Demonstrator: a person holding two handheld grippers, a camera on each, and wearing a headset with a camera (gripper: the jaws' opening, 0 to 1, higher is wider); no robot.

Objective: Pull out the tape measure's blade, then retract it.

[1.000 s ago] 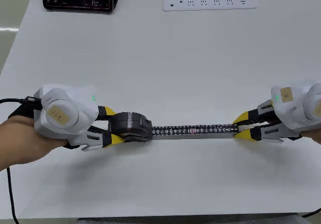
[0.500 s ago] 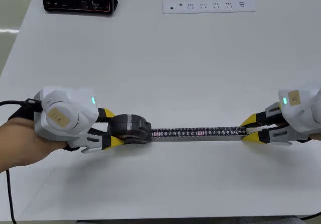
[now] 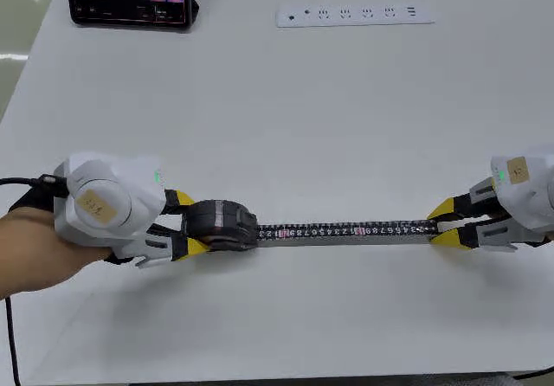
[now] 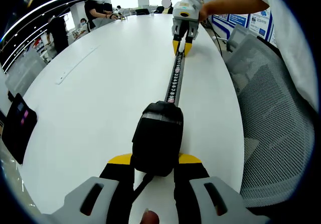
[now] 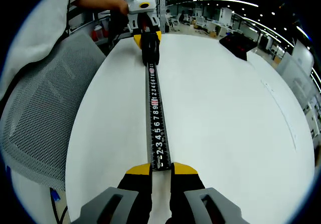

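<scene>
Head view: my left tongs [image 3: 192,223] clamp the tape measure case [image 3: 223,224] on the worktop [image 3: 303,126], near left. My right tongs [image 3: 440,225] pinch the blade [image 3: 346,230] tip, blade flat between them.

The left gripper [image 3: 192,223], grasped by a hand [image 3: 36,249] at the person's left, lies level, its jaws clamped on the tape measure case [image 3: 223,224]. The right gripper [image 3: 443,224], well apart and facing it, has its jaws closed on the blade's end [image 3: 428,227].
</scene>
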